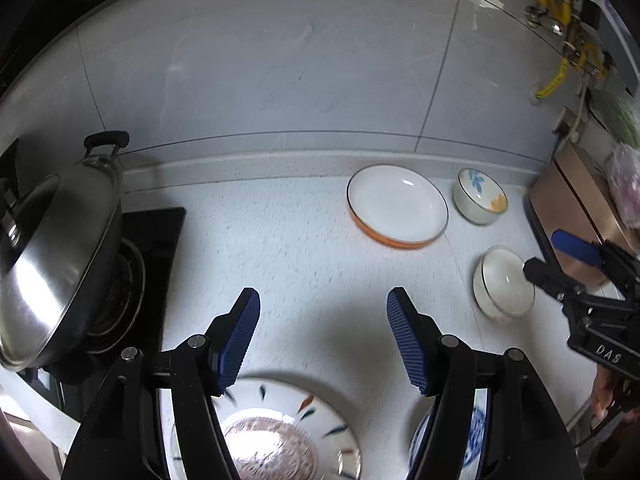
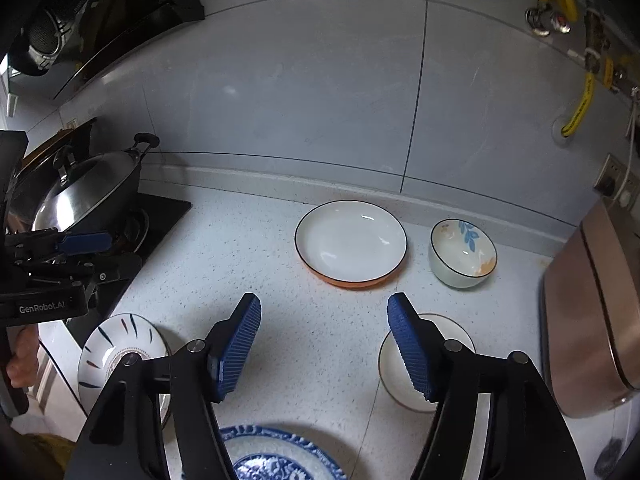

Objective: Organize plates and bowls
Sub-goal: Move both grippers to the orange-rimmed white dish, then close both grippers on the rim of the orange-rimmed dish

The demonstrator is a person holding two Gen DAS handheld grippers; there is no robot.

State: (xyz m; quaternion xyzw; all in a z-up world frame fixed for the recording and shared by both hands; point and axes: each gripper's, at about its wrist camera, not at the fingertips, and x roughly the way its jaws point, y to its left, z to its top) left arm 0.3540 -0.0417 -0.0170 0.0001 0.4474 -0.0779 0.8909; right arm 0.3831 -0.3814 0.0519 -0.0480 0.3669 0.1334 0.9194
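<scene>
We've got five pieces of crockery spread on the speckled white counter (image 2: 288,264). At the back, by the wall, sits the orange-bottomed white plate (image 2: 351,242), and just to its right the small floral bowl (image 2: 463,253), standing upright, the two apart. Nearer to us, the plain white bowl (image 2: 404,372) sits in front of the floral one, partly hidden behind our right finger. Down at the front edge lies the blue-patterned plate (image 2: 276,456), and off to the left, close to the stove, the white plate with painted dashes (image 2: 116,344).

Our right gripper (image 2: 324,344) hangs above the counter with its blue pads wide apart and nothing between them. Our left gripper (image 1: 323,340) is the same: pads spread, nothing clamped, hovering over the dash-painted plate. Each gripper shows at the edge of the other's view.

Further left, a lidded wok (image 1: 60,256) rests on the black stove (image 1: 156,240). On the right stands a metallic appliance (image 2: 592,312), and yellow gas pipes (image 2: 580,108) run down the tiled wall.
</scene>
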